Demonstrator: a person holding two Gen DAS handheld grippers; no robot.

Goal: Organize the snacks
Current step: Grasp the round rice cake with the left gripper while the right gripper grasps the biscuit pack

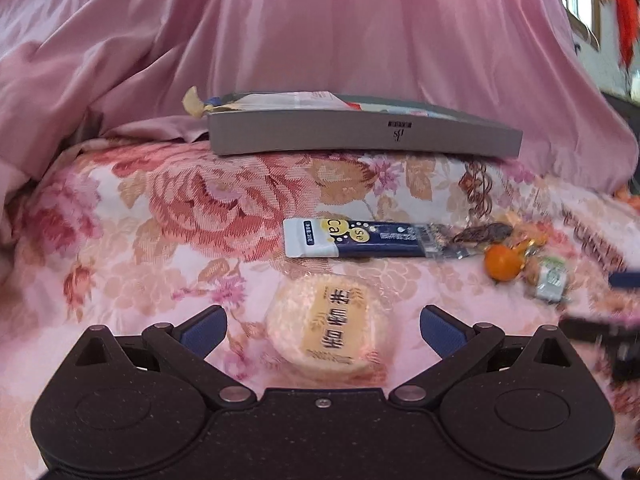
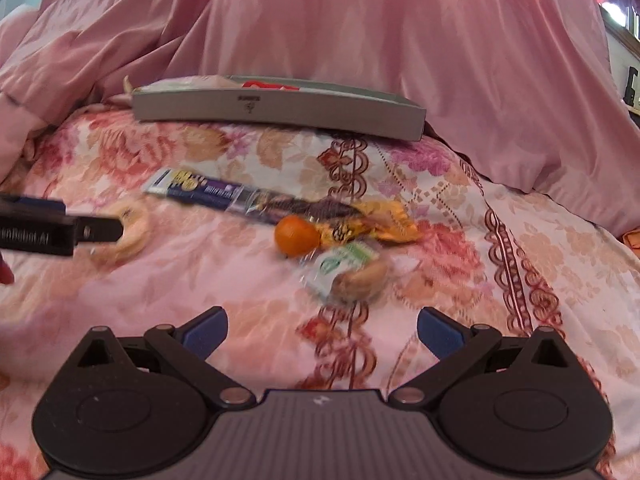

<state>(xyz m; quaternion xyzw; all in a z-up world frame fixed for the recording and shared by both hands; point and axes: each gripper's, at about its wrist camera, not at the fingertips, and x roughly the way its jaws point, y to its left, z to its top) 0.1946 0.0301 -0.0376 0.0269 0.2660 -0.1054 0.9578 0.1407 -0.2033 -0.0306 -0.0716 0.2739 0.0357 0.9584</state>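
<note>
On the floral bed (image 1: 120, 216), the left gripper (image 1: 322, 326) hangs low with its jaws spread wide and empty, and a round wrapped rice cake (image 1: 326, 326) lies flat on the cover right between them, untouched as far as the left wrist view shows. Just beyond it a long blue-and-white snack bar (image 1: 356, 238) lies crosswise, its right end meeting a loose heap: a dark wrapper, a small orange fruit (image 1: 502, 264), a yellow candy wrapper (image 2: 372, 222) and a green-and-white packet (image 2: 344, 266) with a round biscuit pack against it. At the far edge of the bed, against the pink drape (image 1: 320, 32), sits a shallow grey box (image 1: 360, 138) that already holds a few wrappers; it is likely the collecting tray.

The right gripper (image 2: 322, 330) is also released and carries nothing, hovering near the green-and-white packet, which lies just ahead of its jaws and slightly right of centre.

The step in hand looks like the pick-up of the rice cake by the left gripper. The next move calls for lowering the jaws round the cake's sides, closing gently on the soft, slippery wrapper, then carrying it over the snack bar to the grey box. The soft bedding may give under pressure.
</note>
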